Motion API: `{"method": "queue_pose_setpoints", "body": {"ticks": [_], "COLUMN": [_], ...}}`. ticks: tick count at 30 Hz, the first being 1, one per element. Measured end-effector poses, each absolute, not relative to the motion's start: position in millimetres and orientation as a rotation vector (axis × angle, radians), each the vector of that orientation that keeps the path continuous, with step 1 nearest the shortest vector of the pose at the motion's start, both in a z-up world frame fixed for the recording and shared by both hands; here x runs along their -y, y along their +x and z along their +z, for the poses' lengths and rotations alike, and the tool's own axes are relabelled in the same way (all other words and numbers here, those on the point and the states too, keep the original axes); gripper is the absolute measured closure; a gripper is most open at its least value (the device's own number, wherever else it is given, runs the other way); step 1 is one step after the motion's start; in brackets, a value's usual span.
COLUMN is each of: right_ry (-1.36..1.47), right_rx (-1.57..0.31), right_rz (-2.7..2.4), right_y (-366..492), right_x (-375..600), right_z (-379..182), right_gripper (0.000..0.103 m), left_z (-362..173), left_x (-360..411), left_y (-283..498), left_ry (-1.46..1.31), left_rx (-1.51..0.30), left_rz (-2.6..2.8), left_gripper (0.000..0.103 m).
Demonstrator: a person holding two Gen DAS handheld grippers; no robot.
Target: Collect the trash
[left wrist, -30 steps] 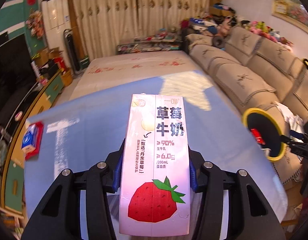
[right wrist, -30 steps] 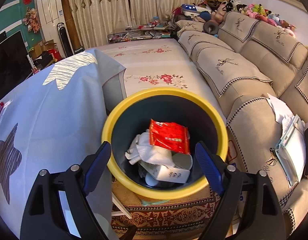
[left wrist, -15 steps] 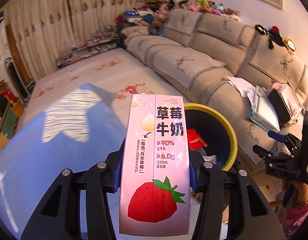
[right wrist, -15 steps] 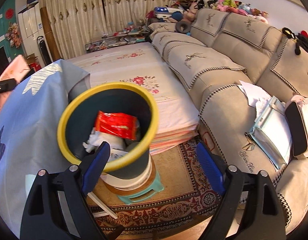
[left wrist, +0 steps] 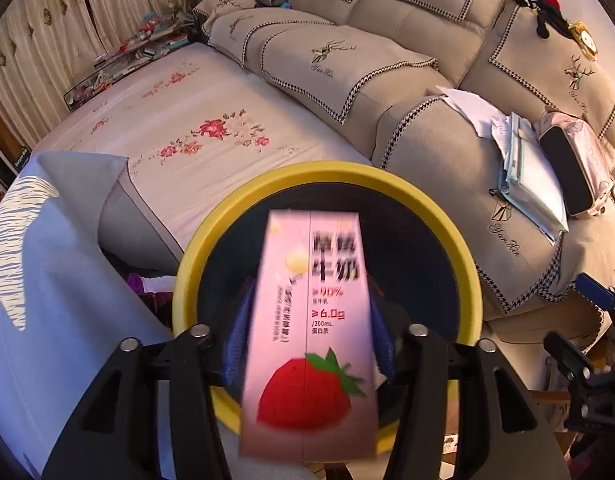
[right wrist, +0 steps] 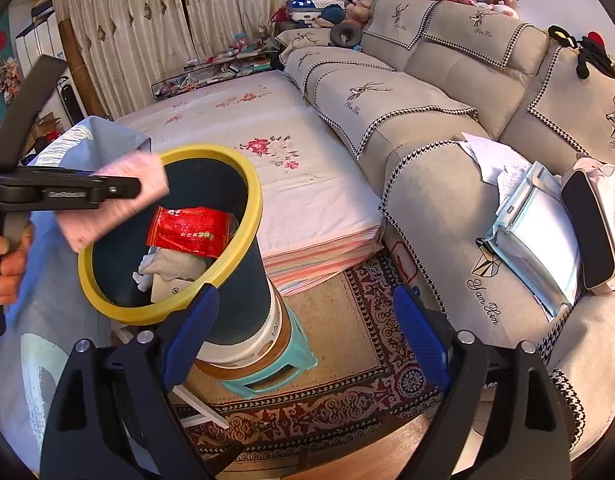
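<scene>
Hovering, one seemingly loose milk carton [left wrist: 311,332] over one bin [left wrist: 327,172].

You see the milk carton [left wrist: 309,332] over the trash bin [right wrist: 243,312], which sits on a stool [right wrist: 275,376] on the rug [right wrist: 371,340], table [right wrist: 39,304] to its left, mattress [right wrist: 267,152] behind, sofa [right wrist: 447,208] right.

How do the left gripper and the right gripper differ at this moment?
The left gripper carries a pink strawberry milk carton between its fingers; the right gripper carries nothing. The left sits above the yellow-rimmed trash bin; the right is off to the bin's side, jaws spread wide. Both have black frames and blue finger pads.
</scene>
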State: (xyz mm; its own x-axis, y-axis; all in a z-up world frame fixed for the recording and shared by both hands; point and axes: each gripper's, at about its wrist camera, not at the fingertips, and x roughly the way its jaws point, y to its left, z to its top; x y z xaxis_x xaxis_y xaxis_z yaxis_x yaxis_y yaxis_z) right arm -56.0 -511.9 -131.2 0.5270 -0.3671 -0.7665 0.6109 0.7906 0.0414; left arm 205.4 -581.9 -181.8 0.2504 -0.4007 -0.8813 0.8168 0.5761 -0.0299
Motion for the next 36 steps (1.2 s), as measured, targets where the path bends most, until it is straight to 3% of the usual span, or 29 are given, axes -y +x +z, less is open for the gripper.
{"method": "queue_pose_setpoints", "body": {"ticks": [2, 8, 11, 12, 17, 26, 36], "right_ry": [0.321, 0.289, 0.269, 0.262, 0.234, 0.063, 0.102], "right_rx": [-0.829, -0.821, -0.815, -0.814, -0.767, -0.627, -0.542], "right_rz": [-0.588, -0.553, -0.517, -0.503, -0.395, -0.250, -0.253], "right_y": [-54.6, -49.7, -45.7, -44.4, -41.8, -38.4, -66.6], "right_x": [507.8, 486.7, 466.2, 457.8, 405.8, 283.6, 235.8], "right_z": [-129.7, -118.0, -110.7, -108.2, -85.8, -20.8, 5.5], "right_gripper": [0.018, 0.016, 0.014, 0.014, 0.011, 0.007, 0.007], "left_z": [-186.4, -147.4, -102.2, -86.7, -42.9, -29.8, -21.0], "left_x": [583.9, 536.8, 489.0, 465.9, 348.0, 143.8, 68.1], "left_y": [210.5, 210.4, 188.1, 176.5, 132.3, 74.0, 18.4], "left_ry": [0.475, 0.351, 0.319, 0.309, 0.244, 0.087, 0.001], "left_rx": [-0.994, -0.923, -0.779, -0.728, -0.648, -0.592, -0.524], "left_rz": [-0.860, -0.837, -0.812, -0.802, -0.717, -0.331, -0.202], "left_gripper": [0.029, 0.028, 0.008, 0.006, 0.005, 0.005, 0.005]}}
